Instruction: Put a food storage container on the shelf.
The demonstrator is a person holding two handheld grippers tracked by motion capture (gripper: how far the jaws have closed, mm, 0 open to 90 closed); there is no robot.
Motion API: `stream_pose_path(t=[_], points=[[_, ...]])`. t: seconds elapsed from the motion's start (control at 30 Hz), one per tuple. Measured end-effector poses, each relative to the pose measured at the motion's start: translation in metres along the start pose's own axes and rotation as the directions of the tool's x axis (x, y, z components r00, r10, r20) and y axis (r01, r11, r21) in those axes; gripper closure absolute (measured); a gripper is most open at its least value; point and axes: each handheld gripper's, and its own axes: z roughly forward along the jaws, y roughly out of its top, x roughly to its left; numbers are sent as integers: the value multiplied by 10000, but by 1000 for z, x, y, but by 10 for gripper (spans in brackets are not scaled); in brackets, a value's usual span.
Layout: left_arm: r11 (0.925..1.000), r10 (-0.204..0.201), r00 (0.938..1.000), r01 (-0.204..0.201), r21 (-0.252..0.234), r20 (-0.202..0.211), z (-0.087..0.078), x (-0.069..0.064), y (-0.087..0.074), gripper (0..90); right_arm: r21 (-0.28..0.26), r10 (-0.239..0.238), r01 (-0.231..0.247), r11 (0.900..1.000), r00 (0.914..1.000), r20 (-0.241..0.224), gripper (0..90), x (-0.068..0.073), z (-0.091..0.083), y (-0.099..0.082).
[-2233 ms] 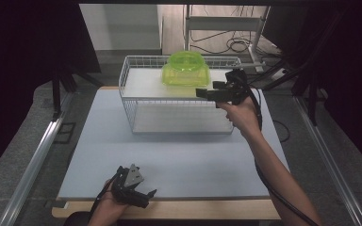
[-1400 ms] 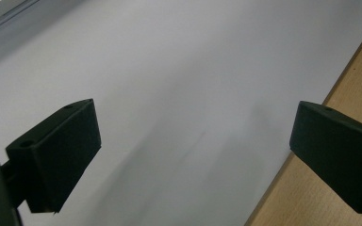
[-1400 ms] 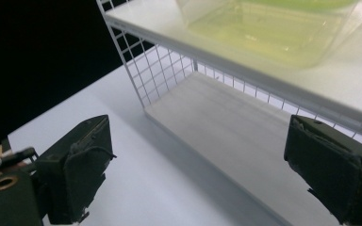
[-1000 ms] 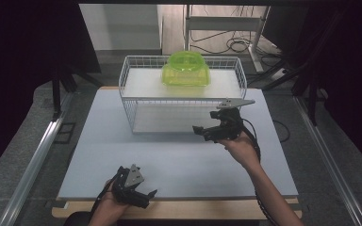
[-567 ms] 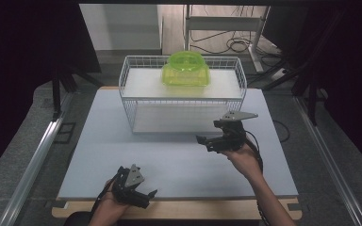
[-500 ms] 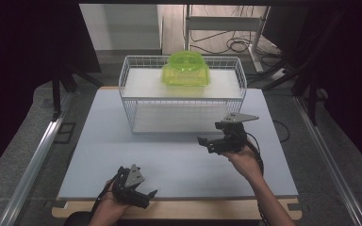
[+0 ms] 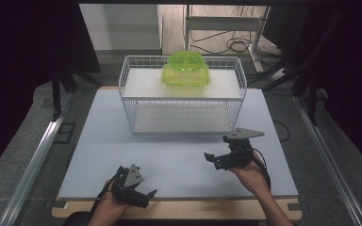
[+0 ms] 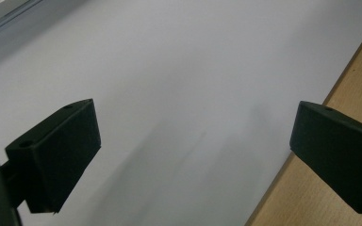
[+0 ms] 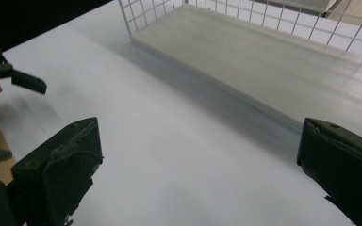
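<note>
A lime-green translucent container (image 7: pixel 186 69) sits on the top shelf of a white wire rack (image 7: pixel 136 101) at the back of the table. My right gripper (image 7: pixel 213 161) hovers low over the pale board in front of the rack's right end and points left. Its jaws have just been opening and stand wide with nothing between them (image 9: pixel 198 165). My left gripper (image 7: pixel 147 198) rests at the board's front edge, open and empty (image 8: pixel 193 150). The right gripper view takes in the rack's lower shelf (image 9: pixel 273 61) and the left gripper's fingers (image 9: pixel 26 81).
The pale board (image 7: pixel 169 150) lies on a wooden tabletop whose strip (image 7: pixel 193 209) runs along the front. Metal rails (image 7: pixel 33 160) flank the table on both sides. Cables and a stand (image 7: pixel 226 28) lie on the floor behind the rack.
My right hand has come away from the rack's top shelf, down and back toward the front of the board. The green container stays on the shelf. The left gripper has not moved.
</note>
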Motion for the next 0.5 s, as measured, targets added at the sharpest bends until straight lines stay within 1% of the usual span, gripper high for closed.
stream_pose_path(t=[0.17,0.4,0.5], points=[[10000,1,10000,-1,18,-7,1,0,0,23,181,-141,138,9997,9998,167,10,1,-5,-12],[10000,-13,10000,13,26,-2,1,1,-1,23,441,-238,217,9988,9986,468,9,-3,-10,-31],[10000,-7,10000,8,23,-28,1,1,-1,21,647,-284,246,9976,9979,587,10,-4,-11,-39]])
